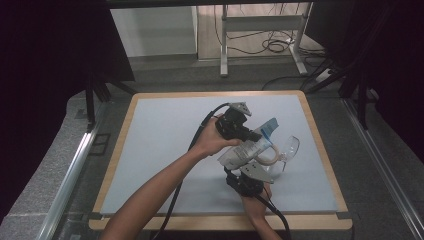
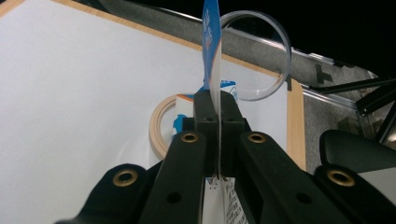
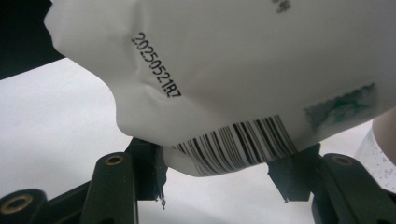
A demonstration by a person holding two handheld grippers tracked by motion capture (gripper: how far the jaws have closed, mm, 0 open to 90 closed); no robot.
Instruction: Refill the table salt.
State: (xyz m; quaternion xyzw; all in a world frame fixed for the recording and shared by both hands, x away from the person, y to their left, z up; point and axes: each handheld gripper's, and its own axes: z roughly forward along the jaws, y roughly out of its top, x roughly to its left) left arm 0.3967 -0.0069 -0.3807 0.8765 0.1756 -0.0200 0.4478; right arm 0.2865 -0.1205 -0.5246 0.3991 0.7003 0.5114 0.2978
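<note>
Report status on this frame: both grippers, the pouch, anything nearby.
Left gripper shut on pouch's blue top edge. Right gripper around its barcode end, grip uncertain. Tape roll and clear glass close beside.

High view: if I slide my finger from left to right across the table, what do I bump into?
The person's forearm → the left hand-held gripper pinching the white pouch → the tape ring → the clear glass → the table's wooden edge.
</note>
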